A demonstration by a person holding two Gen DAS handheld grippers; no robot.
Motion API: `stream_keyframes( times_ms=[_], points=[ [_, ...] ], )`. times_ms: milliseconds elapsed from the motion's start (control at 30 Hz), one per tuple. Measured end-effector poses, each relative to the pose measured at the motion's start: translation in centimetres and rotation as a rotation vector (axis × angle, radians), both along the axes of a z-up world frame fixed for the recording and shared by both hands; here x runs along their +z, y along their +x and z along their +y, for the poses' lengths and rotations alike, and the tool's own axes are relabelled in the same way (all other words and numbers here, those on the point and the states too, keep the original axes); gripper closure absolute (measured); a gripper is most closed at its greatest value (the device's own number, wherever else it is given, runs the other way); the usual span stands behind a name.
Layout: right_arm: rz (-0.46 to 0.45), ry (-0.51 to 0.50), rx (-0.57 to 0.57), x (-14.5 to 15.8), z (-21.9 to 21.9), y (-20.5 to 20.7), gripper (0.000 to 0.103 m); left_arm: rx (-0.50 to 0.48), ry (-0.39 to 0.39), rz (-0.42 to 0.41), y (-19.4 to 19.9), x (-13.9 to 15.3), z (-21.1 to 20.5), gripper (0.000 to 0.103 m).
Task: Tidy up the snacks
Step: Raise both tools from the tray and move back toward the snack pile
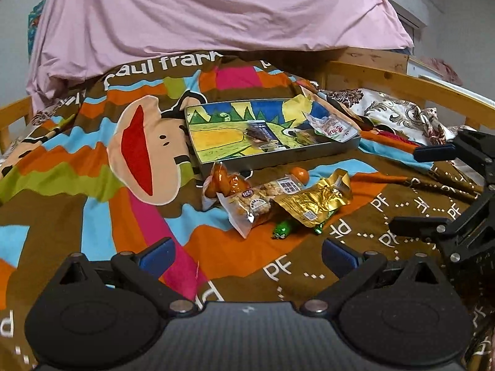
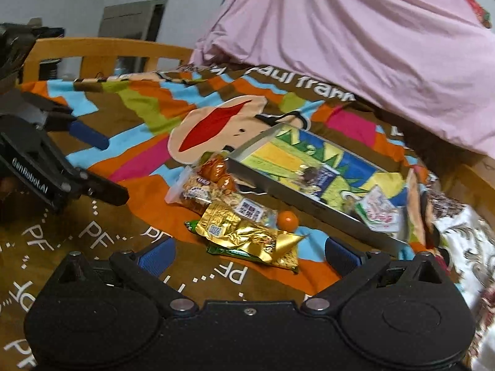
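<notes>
So the landmark here is the metal tray (image 1: 278,154) with the cartoon dinosaur print, sitting flat on the bed's colourful quilt (image 1: 77,185). It already has a dark blue packet (image 1: 260,133) near its middle and a white-and-red packet (image 1: 332,128) in its far right end, which I'd guess makes it the collection spot for the snacks.

Everything else sits in a loose pile just in front of the tray's near wall: an orange-wrapped snack bag (image 1: 222,182) closest to the tray, a clear bag of crunchy-looking pieces (image 1: 256,204) lying over it, a gold foil packet (image 2: 247,235) on top towards the right, green-wrapped candies (image 1: 283,230) peeking out underneath, and a little orange ball-shaped thing (image 2: 287,220) right beside the tray wall.

Both tools are empty. The left hand-held gripper (image 1: 247,255) has its fingers spread wide, hovering short of the pile. The right hand-held gripper (image 2: 249,255) is spread apart too, and the gold packet sits right in line with its gap, so I reckon that one goes next. Foil is crinkly and slippery, so pinching an edge looks safer.
</notes>
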State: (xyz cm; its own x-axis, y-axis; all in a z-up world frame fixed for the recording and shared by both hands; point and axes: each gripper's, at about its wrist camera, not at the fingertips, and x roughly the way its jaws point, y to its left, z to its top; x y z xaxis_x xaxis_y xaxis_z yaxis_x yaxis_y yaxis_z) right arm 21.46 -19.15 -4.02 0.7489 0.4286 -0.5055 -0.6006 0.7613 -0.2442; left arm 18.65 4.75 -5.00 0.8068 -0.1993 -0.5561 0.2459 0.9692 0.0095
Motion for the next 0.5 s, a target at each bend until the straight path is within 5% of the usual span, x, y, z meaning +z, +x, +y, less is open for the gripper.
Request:
stream_keyframes(
  times_ms=[200, 500],
  points=[
    [-0.058, -0.117, 0.157, -1.3, 0.7, 1.6, 0.001, -0.027, -0.009, 0.012, 2.2, -0.1, 0.4, 0.000],
    [0.002, -0.144, 0.358, -2.6, 0.6, 7.1, 0.001, -0.318, 0.148, 0.094, 7.6, 0.3, -1.5, 0.000]
  ],
)
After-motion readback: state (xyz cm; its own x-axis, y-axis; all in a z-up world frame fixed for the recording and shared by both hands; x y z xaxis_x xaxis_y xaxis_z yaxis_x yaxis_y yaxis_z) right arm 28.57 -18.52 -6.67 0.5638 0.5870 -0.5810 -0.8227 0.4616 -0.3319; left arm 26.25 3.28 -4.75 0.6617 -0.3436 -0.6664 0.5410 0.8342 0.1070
